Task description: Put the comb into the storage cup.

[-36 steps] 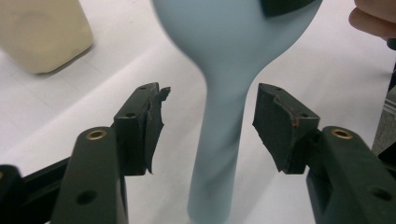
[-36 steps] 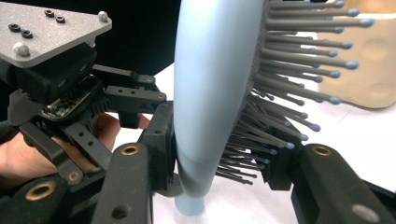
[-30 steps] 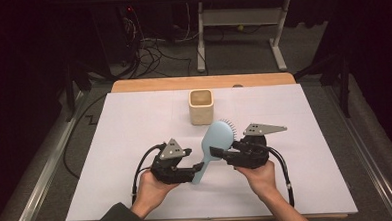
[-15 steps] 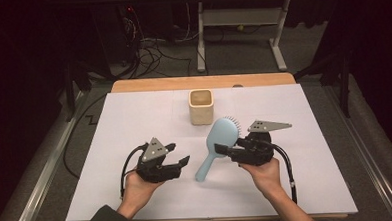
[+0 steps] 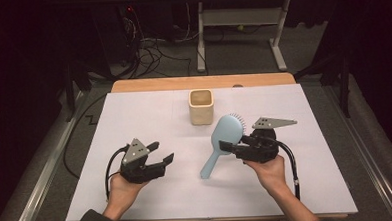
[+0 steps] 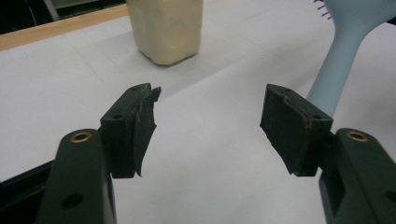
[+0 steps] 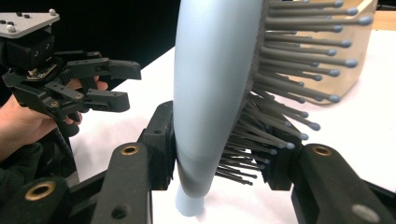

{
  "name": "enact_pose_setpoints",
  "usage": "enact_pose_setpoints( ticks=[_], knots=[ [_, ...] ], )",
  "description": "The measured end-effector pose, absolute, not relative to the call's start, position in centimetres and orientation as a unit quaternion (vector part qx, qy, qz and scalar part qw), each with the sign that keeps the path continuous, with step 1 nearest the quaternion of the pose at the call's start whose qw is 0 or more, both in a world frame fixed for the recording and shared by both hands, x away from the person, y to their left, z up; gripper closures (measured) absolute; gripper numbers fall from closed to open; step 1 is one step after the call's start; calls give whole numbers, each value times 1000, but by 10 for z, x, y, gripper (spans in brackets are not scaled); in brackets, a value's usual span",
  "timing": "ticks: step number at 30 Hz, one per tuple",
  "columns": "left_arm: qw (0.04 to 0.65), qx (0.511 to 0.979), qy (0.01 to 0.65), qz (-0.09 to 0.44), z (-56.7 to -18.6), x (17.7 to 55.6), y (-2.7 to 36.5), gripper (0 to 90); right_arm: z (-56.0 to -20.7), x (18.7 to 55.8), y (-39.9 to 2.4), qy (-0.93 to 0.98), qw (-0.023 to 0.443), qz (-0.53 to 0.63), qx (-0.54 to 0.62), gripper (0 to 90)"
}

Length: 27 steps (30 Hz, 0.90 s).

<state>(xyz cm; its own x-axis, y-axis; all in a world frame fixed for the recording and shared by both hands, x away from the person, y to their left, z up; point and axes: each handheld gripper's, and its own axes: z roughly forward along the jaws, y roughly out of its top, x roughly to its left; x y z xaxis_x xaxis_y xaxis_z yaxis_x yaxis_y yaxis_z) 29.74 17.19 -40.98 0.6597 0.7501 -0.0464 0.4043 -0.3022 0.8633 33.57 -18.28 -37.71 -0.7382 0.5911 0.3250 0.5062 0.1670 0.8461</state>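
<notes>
A light blue hairbrush [image 5: 226, 130] is held just above the white table cover, with my right gripper [image 5: 231, 147] shut on the base of its head; the handle [image 5: 210, 166] slants down to the left. In the right gripper view the pads [image 7: 161, 140] clamp the brush [image 7: 210, 70] across its back and bristles. My left gripper [image 5: 161, 151] is well left of the handle, and its jaws have just been opening, with nothing between them. The left gripper view shows them wide apart [image 6: 212, 100] over bare cover, the brush handle [image 6: 336, 74] off to the right.
A beige square cup [image 5: 201, 106] stands upright at the back middle of the table, also seen ahead of the left jaws [image 6: 166, 28]. The white cover [image 5: 134, 118] ends at a wooden strip [image 5: 203, 82] at the far edge. Dark floor and cables lie beyond.
My left gripper has let go of the brush handle, opened, and drawn away to the left. The right gripper keeps the brush, almost still.
</notes>
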Motion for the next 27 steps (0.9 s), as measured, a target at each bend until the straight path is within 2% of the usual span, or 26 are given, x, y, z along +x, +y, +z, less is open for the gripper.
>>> enact_pose_setpoints(
  ticks=[19,23,27],
  knots=[
    [463,768,394,202,-426,293,207,354,-370,342,-193,766,49,526,368,554],
    [462,764,413,181,-429,293,212,364,-367,344,-196,763,49,527,370,553],
    [462,761,417,186,-434,292,216,359,-365,346,-199,763,51,524,375,553]
  ],
)
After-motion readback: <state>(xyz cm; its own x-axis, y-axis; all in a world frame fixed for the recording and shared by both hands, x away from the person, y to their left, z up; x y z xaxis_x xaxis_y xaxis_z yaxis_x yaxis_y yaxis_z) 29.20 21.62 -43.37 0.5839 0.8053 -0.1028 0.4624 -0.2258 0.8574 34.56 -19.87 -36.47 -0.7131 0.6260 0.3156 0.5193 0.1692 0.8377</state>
